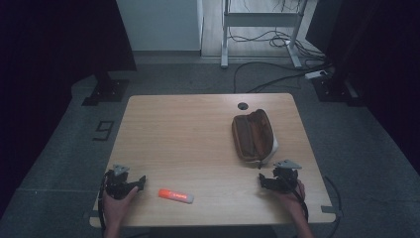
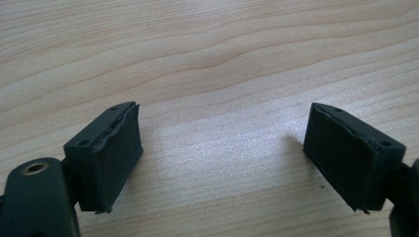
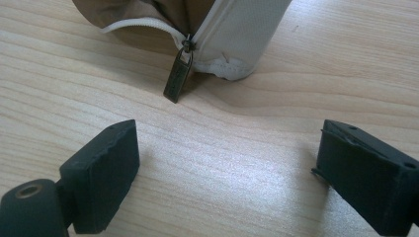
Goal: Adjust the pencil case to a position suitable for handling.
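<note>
A brown and white pencil case (image 1: 253, 135) lies on the right half of the wooden table (image 1: 198, 129), its zip open along the top. Its near end (image 3: 232, 29) and the dark metal zip pull (image 3: 178, 76) lie just beyond my right gripper (image 3: 225, 165), which stands open over bare wood. In the high view the right gripper (image 1: 265, 179) rests near the front right edge, held by a hand. An orange highlighter (image 1: 175, 196) lies near the front edge. My left gripper (image 1: 138, 182) sits left of it, and its jaws (image 2: 222, 158) stand open over bare wood.
A round cable hole (image 1: 242, 105) sits at the table's far edge. Beyond the table stand a white desk frame (image 1: 260, 25) with loose cables (image 1: 277, 74) on the grey floor, and dark stands at both sides.
</note>
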Motion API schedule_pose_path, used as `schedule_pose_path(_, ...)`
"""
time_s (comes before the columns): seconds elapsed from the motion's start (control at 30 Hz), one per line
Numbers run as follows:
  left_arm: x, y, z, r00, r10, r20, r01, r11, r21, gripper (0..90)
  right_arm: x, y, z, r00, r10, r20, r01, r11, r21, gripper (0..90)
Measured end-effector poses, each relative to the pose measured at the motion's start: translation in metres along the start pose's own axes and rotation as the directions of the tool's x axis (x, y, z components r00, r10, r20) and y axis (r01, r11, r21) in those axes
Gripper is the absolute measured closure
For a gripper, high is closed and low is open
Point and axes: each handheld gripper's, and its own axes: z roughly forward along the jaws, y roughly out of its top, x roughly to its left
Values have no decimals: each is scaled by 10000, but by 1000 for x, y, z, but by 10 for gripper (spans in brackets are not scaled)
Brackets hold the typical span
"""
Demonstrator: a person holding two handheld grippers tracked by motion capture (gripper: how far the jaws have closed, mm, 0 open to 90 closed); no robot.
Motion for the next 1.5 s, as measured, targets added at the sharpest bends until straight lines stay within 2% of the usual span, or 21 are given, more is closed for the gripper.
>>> schedule_pose_path(0.2, 0, 0, 1, 10000, -15, -10, 15, 10000, -19, 146, -3, 0, -1, 9999, 108, 64, -107, 9999, -100, 143)
schedule_pose_path(0.43, 0, 1, 1, 10000, -20, -9, 20, 10000, -20, 146, -12, -1, -10, 9978, 660, 83, -654, 9962, -581, 186)
schedule_pose_path(0.5, 0, 1, 1, 10000, -21, -9, 21, 10000, -24, 147, -17, 0, -18, 9963, 857, 82, -844, 9911, -1028, 203)
schedule_pose_path(0.73, 0, 1, 1, 10000, -24, -3, 24, 10000, -30, 147, -25, 1, -30, 9926, 1211, 79, -1180, 9782, -1710, 222)
schedule_pose_path(0.77, 0, 1, 1, 10000, -23, -2, 23, 10000, -30, 147, -26, 2, -32, 9915, 1304, 34, -1273, 9727, -1938, 223)
schedule_pose_path(1.03, 1, 1, 1, 10000, -29, 0, 29, 10000, -36, 148, -23, 10, -40, 9916, 1269, -234, -1287, 9610, -2447, 225)
schedule_pose_path(1.5, 1, 1, 1, 10000, -55, 4, 55, 10000, -51, 151, -18, 24, -41, 9931, 1073, -480, -1161, 9594, -2572, 214)
